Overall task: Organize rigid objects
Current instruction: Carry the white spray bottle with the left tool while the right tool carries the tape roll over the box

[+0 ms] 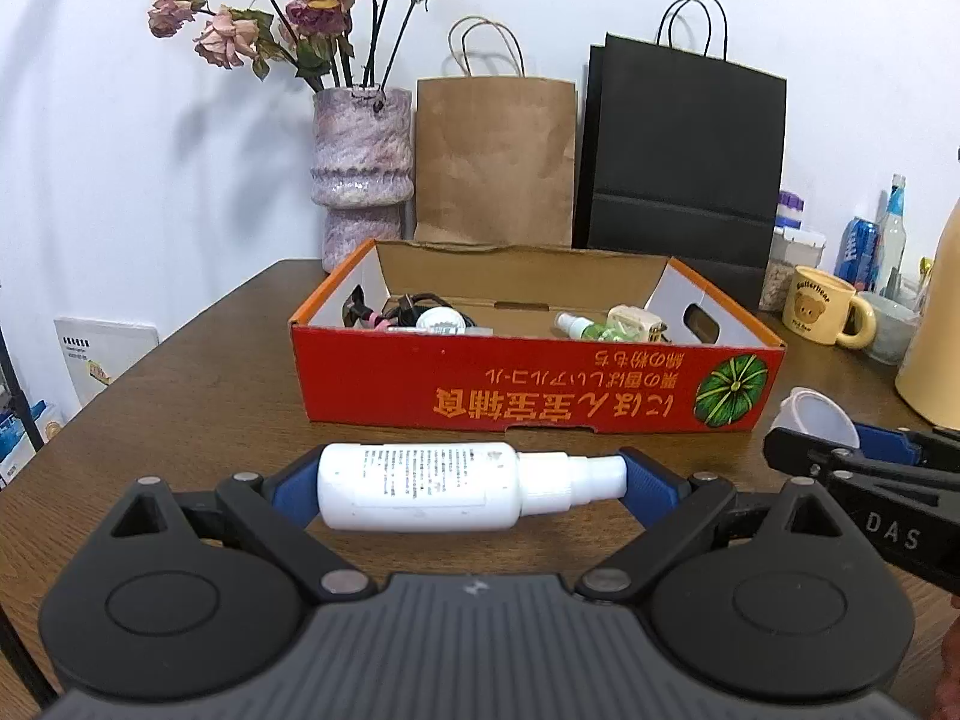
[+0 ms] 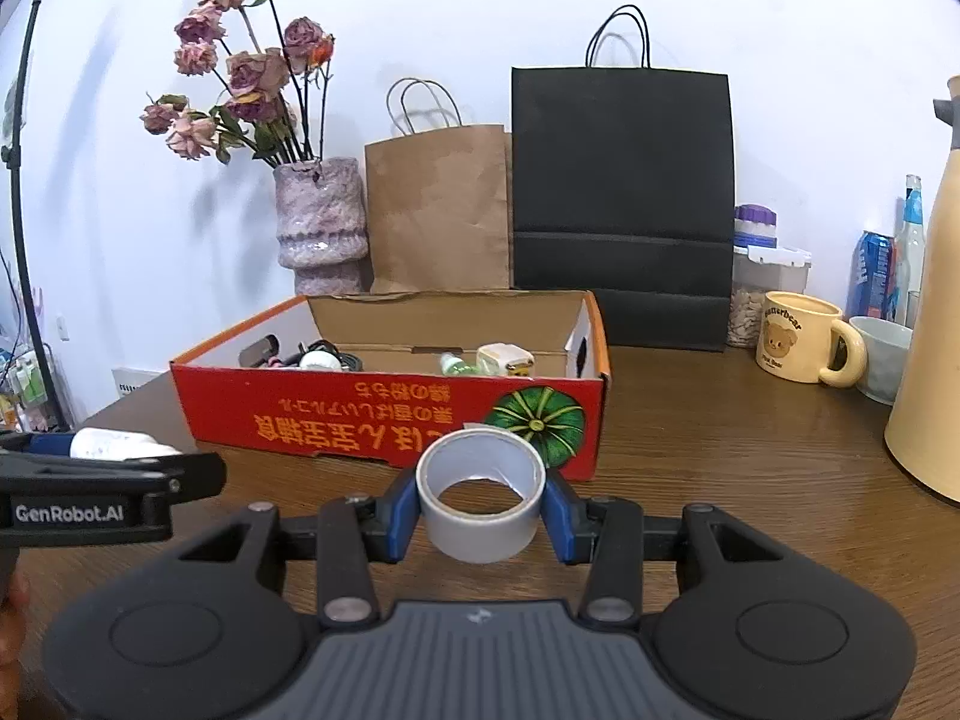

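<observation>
You are working over a brown wooden table (image 1: 198, 396), and everything else sits on it or against the white wall behind. At the back stand the tall black paper bag (image 2: 624, 204) and, just beside it on its left, the smaller brown paper bag (image 2: 438, 210), with a mottled pink vase (image 1: 363, 162) of dried roses further left. On your right a cream jug (image 2: 924, 360) rises at the edge of view, with a pale bowl (image 2: 882, 354) and a yellow bear mug (image 2: 798, 342) close by.

In the middle lies the red cardboard box (image 1: 528, 384), open on top, its print upside down towards you. Inside it, on the left, you can see a tangle of black cable and a round white item; on the right a small green spray bottle (image 1: 579, 327) lies next to a cream plug adapter (image 1: 633, 324). The box wall hides their lower parts, so whether those two touch is hard to say.

Your left gripper (image 1: 471, 489) is clamped end to end on a white spray bottle (image 1: 420, 486), which lies crosswise between the blue pads, cap to the right, held in front of the box's near wall.

Your right gripper (image 2: 480, 510) is squeezed on a roll of grey tape (image 2: 480, 498), hole facing up, pads pressing its outer sides. It hangs before the box's near right corner, in front of the printed green pumpkin.
</observation>
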The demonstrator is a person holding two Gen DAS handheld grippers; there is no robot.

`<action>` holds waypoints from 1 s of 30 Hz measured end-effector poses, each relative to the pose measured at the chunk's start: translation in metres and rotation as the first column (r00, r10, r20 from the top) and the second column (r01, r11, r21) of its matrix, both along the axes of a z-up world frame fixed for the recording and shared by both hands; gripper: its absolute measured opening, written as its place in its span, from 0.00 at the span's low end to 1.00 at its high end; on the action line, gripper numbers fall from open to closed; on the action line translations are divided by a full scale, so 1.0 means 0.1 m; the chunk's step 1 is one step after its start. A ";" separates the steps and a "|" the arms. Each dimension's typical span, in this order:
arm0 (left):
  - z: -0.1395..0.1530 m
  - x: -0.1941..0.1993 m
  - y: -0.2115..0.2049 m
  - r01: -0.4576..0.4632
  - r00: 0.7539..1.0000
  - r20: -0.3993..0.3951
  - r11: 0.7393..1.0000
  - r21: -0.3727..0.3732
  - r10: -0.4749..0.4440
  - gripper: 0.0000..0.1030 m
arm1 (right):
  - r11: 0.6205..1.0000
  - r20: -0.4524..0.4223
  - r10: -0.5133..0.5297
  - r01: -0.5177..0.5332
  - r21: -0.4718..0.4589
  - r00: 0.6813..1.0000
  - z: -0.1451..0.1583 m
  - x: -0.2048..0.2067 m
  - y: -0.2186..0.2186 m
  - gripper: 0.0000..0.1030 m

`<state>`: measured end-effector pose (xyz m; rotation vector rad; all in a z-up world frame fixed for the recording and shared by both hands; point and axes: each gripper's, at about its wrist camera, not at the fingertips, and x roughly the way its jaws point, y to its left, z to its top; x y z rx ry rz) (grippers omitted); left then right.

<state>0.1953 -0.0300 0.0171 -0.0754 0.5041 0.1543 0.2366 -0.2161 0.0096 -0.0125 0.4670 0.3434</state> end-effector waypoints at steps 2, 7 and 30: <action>0.03 -0.03 0.00 -0.002 1.000 0.015 1.000 0.003 0.002 0.96 | 1.000 0.010 -0.001 0.001 0.008 1.000 0.03 -0.01 0.02 0.41; 0.09 -0.06 0.02 -0.006 0.999 0.033 1.000 -0.004 0.006 0.96 | 1.000 0.045 -0.003 0.002 0.021 0.999 0.12 -0.06 0.07 0.41; 0.50 0.49 0.07 -0.040 0.990 0.132 0.999 -0.015 0.041 0.96 | 0.998 0.106 -0.013 0.006 0.066 0.994 0.40 0.45 0.26 0.41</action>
